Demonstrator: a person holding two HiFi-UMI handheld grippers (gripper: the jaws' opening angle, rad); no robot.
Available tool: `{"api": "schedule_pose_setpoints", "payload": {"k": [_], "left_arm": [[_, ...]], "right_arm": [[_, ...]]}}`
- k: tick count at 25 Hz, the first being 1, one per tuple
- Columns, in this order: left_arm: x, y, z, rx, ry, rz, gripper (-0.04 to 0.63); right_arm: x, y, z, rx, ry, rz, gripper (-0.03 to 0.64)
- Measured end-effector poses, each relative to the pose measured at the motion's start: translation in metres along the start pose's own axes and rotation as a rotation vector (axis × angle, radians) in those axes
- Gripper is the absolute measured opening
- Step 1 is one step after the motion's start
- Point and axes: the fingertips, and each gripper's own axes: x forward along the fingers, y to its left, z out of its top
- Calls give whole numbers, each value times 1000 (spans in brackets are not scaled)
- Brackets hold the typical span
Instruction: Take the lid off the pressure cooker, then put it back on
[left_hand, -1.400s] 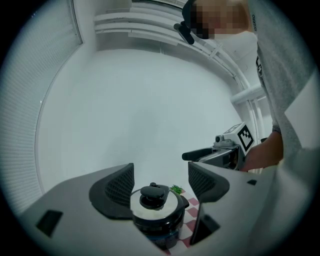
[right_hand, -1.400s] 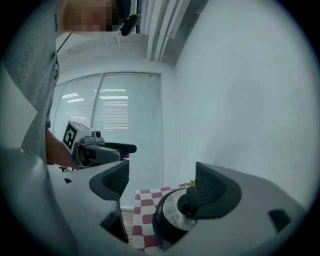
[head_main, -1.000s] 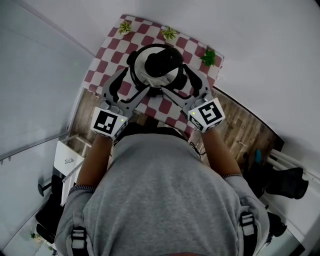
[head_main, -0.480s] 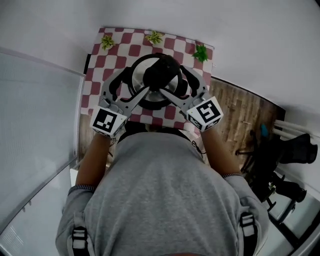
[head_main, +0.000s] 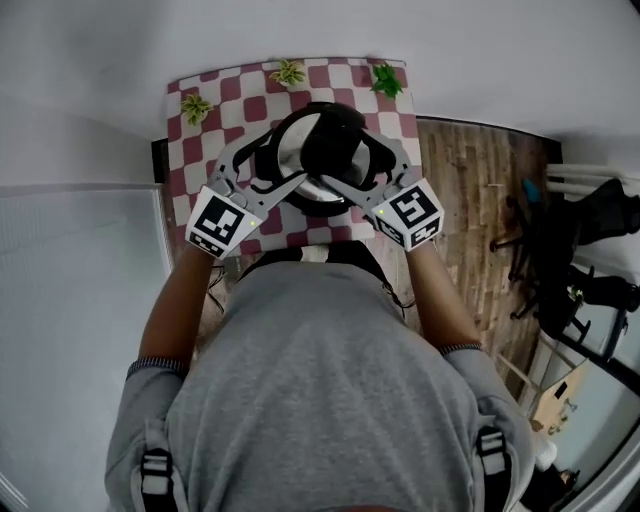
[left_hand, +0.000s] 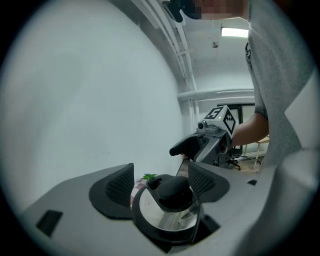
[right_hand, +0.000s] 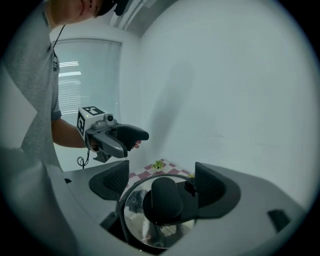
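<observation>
Left tongs (left_hand: 160, 182) and right tongs (right_hand: 160, 184) are both wide open, gripping nothing. Each straddles the black knob (left_hand: 175, 192) on the pressure cooker lid (left_hand: 152, 215).

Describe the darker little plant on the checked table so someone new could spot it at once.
Find the red-and-white checked tablecloth against the white wall, with the pressure cooker in its middle. Three small plants sit along its wall side; take the right-corner plant, nearest the wooden floor. It is deep green, while the middle plant and the left plant are pale yellow-green.
</observation>
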Motion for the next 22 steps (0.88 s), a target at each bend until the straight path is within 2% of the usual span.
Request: {"api": "schedule_pose_setpoints", "payload": {"k": [4, 8, 11, 22], "left_arm": [[13, -6, -12, 56, 81, -156, 367], [29, -17, -22, 154, 167, -300, 367], [40, -19, -30, 212, 221, -350, 367], [71, -35, -76, 431, 509, -552, 367]], "right_arm": [[1, -1, -14, 8, 90, -30, 417], [-1, -3, -24, -6, 171, -38, 405], [1, 0, -31, -14, 228, -4, 405], [15, -8, -62, -112, 468, 82, 387]]}}
